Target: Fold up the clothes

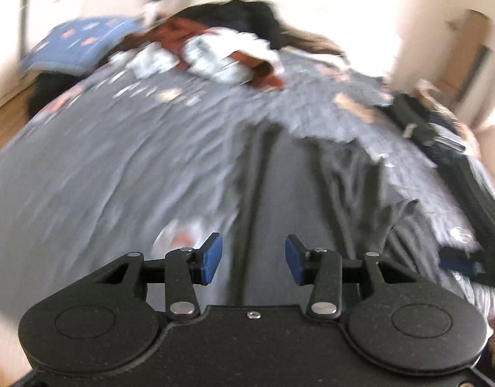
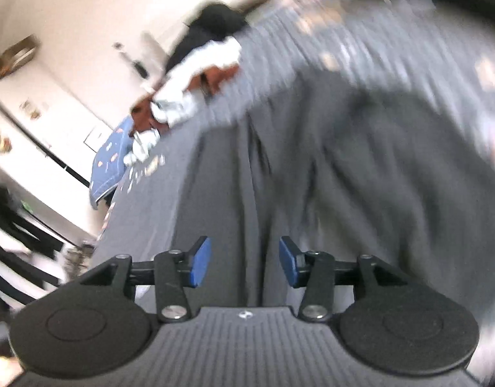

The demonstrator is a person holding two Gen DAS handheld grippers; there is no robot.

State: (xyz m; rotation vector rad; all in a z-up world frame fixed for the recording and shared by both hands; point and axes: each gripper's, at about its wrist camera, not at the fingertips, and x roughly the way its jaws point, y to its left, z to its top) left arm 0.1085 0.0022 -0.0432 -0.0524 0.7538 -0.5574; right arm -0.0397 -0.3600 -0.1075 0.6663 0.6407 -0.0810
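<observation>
A dark grey garment [image 1: 279, 174] lies spread along the bed, blurred by motion, and it fills the middle of the right wrist view as grey garment [image 2: 328, 167]. My left gripper [image 1: 253, 259] hangs above its near end with the blue pads apart and nothing between them. My right gripper [image 2: 245, 266] is also above the cloth, its blue pads apart and empty. At the far end of the bed lies a pile of white, rust-red and black clothes [image 1: 221, 51], seen from the right wrist as the clothes pile [image 2: 196, 84].
A grey patterned bedspread [image 1: 102, 135] covers the bed. A blue patterned pillow [image 1: 83, 42] sits at the far left corner. Dark items [image 1: 441, 135] lie along the bed's right edge. Wooden floor [image 1: 8, 119] shows at the left. White walls and a door [image 2: 54, 122] stand behind.
</observation>
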